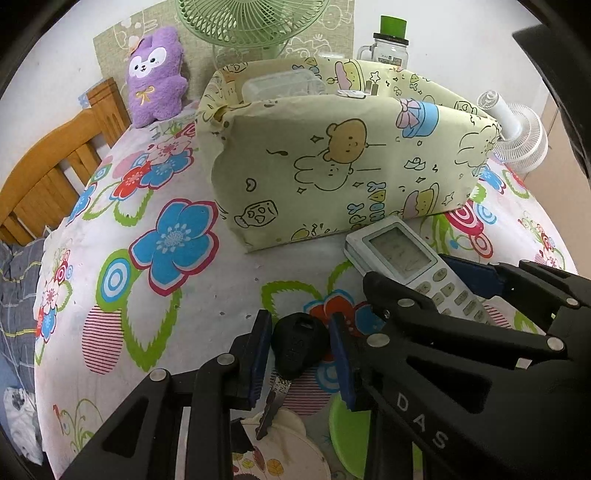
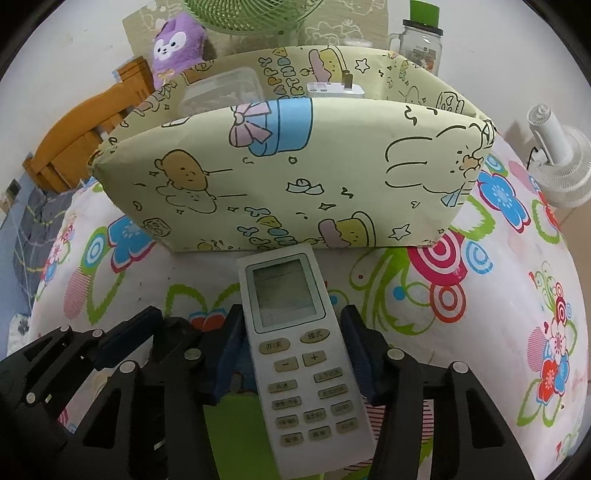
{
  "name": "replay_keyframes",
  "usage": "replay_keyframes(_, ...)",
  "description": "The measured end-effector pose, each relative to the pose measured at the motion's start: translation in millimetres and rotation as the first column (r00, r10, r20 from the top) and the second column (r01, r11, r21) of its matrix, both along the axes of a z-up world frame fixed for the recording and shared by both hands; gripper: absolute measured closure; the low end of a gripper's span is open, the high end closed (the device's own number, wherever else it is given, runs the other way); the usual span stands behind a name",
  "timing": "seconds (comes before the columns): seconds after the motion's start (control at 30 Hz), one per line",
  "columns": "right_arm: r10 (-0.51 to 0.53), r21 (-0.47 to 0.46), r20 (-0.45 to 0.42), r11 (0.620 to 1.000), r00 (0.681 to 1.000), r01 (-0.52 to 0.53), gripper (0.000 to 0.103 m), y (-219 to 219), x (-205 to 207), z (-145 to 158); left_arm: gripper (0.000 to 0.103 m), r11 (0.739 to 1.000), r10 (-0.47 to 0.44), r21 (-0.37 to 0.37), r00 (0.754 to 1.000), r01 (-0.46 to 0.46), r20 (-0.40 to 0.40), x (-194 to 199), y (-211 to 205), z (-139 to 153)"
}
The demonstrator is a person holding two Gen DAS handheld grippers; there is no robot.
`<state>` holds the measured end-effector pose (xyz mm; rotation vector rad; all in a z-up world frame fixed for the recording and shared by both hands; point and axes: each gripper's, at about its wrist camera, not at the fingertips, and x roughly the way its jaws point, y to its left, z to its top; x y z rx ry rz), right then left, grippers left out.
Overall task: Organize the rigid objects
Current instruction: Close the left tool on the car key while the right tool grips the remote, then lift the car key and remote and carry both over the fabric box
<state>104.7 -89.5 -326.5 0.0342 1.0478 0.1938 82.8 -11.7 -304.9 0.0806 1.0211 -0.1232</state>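
A black-headed key point(image 1: 297, 349) lies on the flowered tablecloth between the fingers of my left gripper point(image 1: 300, 354), which is open around it with gaps on both sides. A white remote control point(image 2: 295, 350) lies on the cloth between the fingers of my right gripper point(image 2: 293, 354), open and straddling it; it also shows in the left wrist view point(image 1: 410, 264). A yellow cartoon-print storage box point(image 1: 332, 155) stands just behind both, holding a clear plastic container point(image 1: 284, 83) and a white charger point(image 2: 334, 88).
A purple plush toy point(image 1: 155, 77), a green fan point(image 1: 247, 22) and a glass jar with a green lid point(image 1: 391, 44) stand behind the box. A white fan point(image 1: 517, 133) is at the right, a wooden chair point(image 1: 55, 166) at the left. A green disc point(image 1: 351, 435) lies near the front edge.
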Motion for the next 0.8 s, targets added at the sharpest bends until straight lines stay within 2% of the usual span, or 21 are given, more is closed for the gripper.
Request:
replay_keyframes(0.3, 0.002, -0.003, 0.037, 1.0, 0.999, -0.002, 0.054, -6.4, -9.6, 13.2, 0.071, 1.0, 0.0, -0.021, 1.0, 0.0, 0.004, -8.3, -4.7, 10.5)
replay_keyframes(0.8, -0.042, 0.018, 0.124, 0.999, 0.991, 0.04, 0.056, -27.5, -32.5, 54.9, 0.071, 0.999, -0.021, -0.024, 0.996, 0.023, 0.081, -23.7, -18.9, 49.6)
